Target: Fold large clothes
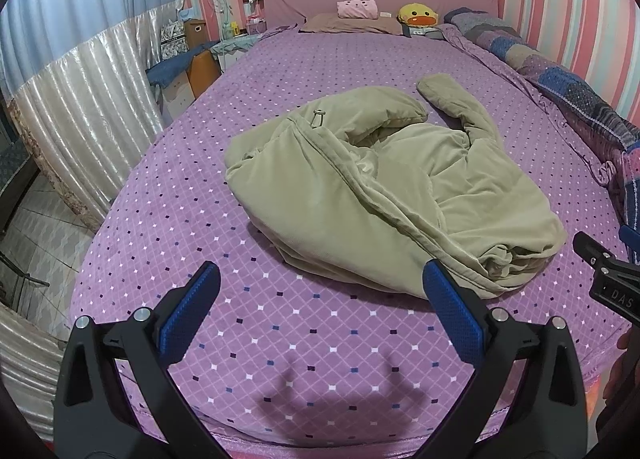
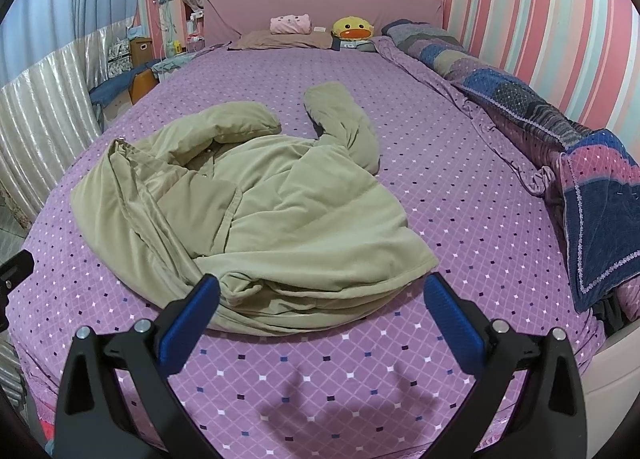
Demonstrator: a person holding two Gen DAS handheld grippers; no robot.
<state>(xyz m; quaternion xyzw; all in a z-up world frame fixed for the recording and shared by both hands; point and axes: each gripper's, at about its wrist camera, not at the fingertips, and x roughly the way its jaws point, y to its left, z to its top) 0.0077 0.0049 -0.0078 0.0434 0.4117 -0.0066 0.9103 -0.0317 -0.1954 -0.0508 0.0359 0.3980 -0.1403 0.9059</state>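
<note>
So the olive-green padded jacket [image 1: 384, 187] is found lying crumpled in the middle of the bed [image 1: 304, 343], on the purple diamond-print bedspread. Seen from the left wrist view, the left claw [image 1: 320, 279] is spread wide with nothing between its blue pads [image 1: 448, 299], hovering over the bare bedspread at the foot end; the jacket's near hem sits just past the right-hand pad, so the garment is ahead and off to the right. From the right wrist view, the right claw [image 2: 322, 289] is spread open too and nothing is pinched, but here the jacket [image 2: 248, 211] is much closer: its bunched hem lies right between and just beyond the fingertips, with the left-hand pad [image 2: 192, 307] overlapping the fabric edge in view. Whether it's actually touched can't be told.

One sleeve [image 2: 344, 123] is stretched out toward the headboard, and the hood end is folded over on the left.

Nothing like a box is in play on the bed; a cardboard box [image 1: 195, 33] by the bedside is only seen from outside.

The right claw's black body [image 1: 608, 279] is caught at the right edge of the left view. A rolled patchwork quilt [image 2: 520, 107] along the striped wall is shown far better in the right view. A duck plush [image 2: 352, 29] and pink cushion [image 2: 290, 24] are parked by the headboard.
</note>
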